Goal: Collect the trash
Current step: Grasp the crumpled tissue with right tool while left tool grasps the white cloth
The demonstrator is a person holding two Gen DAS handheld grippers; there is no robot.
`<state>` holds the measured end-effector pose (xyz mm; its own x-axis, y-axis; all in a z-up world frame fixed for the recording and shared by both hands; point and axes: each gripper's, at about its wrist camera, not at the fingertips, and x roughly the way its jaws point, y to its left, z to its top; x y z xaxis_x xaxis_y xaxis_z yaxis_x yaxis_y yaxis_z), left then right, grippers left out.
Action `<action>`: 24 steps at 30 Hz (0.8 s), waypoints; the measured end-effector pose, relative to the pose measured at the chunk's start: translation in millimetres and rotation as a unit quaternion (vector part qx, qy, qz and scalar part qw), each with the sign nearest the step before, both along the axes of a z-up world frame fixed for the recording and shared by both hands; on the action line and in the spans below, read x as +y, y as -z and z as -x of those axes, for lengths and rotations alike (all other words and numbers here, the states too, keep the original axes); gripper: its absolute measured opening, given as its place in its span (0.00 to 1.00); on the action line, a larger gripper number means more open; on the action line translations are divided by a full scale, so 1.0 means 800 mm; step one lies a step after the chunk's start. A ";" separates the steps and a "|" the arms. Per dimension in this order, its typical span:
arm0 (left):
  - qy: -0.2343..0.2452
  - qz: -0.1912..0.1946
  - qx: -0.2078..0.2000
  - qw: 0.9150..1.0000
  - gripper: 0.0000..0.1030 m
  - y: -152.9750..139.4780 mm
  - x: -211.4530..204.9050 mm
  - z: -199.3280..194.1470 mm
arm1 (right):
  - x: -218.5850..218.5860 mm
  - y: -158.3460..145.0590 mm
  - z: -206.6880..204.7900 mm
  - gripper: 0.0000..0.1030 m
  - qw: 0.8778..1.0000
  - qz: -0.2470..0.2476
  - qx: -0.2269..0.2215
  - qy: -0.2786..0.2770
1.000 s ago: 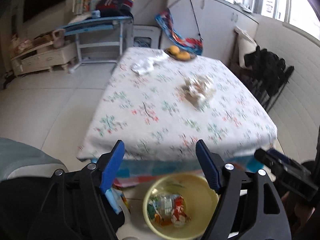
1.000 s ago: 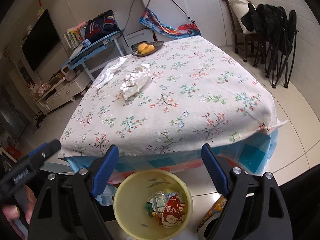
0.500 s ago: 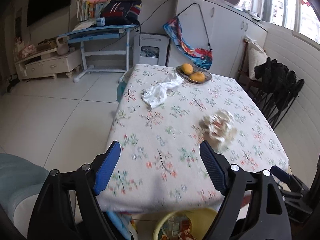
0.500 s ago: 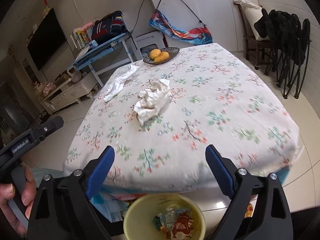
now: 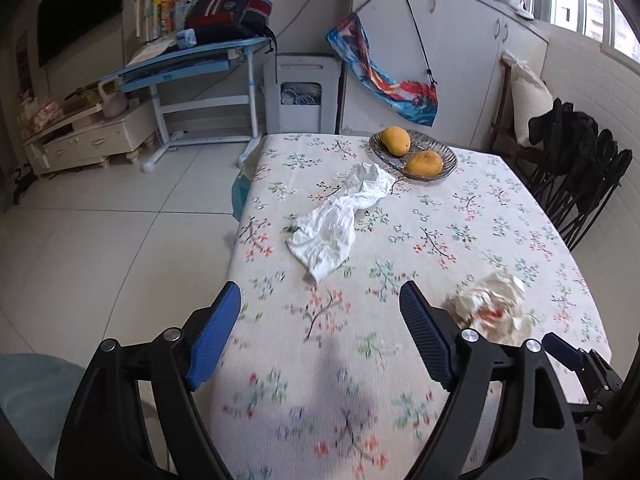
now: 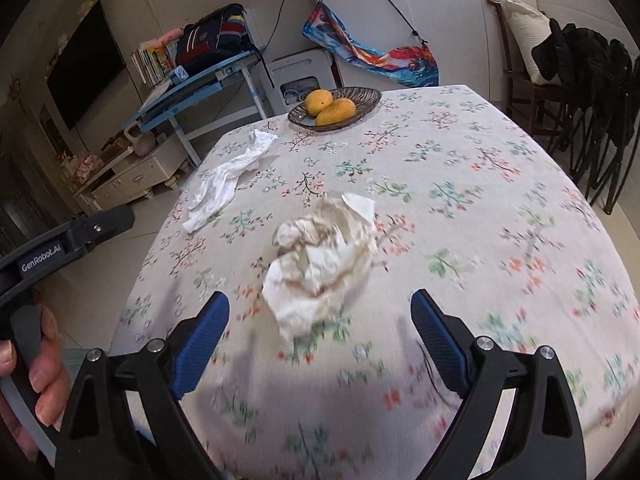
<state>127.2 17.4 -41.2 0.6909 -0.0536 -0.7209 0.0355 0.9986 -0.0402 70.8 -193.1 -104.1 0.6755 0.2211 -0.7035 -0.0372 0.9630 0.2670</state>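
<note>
Crumpled paper wad (image 6: 320,264), off-white with brownish stains, is seen lying on the floral tablecloth (image 6: 460,184) toward the near half of the table, just ahead of the right gripper (image 6: 320,334). No contact is observed between wad and pads. The right gripper's blue-padded fingers (image 6: 198,350) are spread wide, nothing is held between them, and the jaws have just been opening. In the left wrist view the same wad (image 5: 490,306) is recorded just right of the left gripper's right finger (image 5: 424,338); whether it touches that finger cannot be told.

A second piece of trash, a twisted white tissue (image 5: 340,222), is noted farther up the table, stretched lengthwise toward the dish, well apart from the wad. It is ahead of the left gripper (image 5: 320,334), whose fingers are likewise held apart over bare cloth with nothing between them; these jaws have also just been opening.

A dark oval dish (image 5: 414,154) with two yellow-orange mangoes (image 5: 424,162) is seen at the far end of the table; the tissue's far end lies just beside its rim. The near cloth is blurred in both views.

A person's hand (image 6: 38,364) on the left gripper's handle is visible at the left edge of the right wrist view. Beyond the table, a blue desk (image 5: 192,62) bearing a backpack (image 5: 232,12) is noted.
</note>
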 end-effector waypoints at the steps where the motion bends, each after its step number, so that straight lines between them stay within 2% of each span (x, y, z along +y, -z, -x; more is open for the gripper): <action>1: 0.001 0.000 0.003 1.000 0.76 0.002 -0.002 -0.009 | 0.002 0.002 -0.005 0.86 1.000 0.002 0.000 -0.001; 9: 0.000 -0.026 0.021 0.999 0.76 0.034 -0.022 -0.073 | -0.001 0.016 -0.025 0.86 1.000 0.000 0.016 0.000; 15: -0.005 -0.030 0.024 0.999 0.76 0.041 -0.024 -0.104 | 0.004 0.019 -0.038 0.85 1.000 0.008 0.017 -0.013; 20: -0.008 -0.038 0.027 0.999 0.76 0.049 -0.027 -0.128 | 0.010 0.019 -0.049 0.69 0.999 0.023 0.027 -0.030; 22: -0.012 -0.040 0.031 0.999 0.76 0.053 -0.026 -0.139 | 0.010 0.020 -0.053 0.56 0.999 0.030 0.028 -0.033; 24: -0.013 -0.037 0.036 0.999 0.76 0.057 -0.026 -0.149 | 0.008 0.020 -0.054 0.50 0.999 0.029 0.029 -0.035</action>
<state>246.6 -3.0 -86.6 0.6377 0.0181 -0.7700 0.0094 0.9995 0.0313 113.8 -186.4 -119.9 0.6173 0.2232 -0.7544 -0.0902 0.9727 0.2140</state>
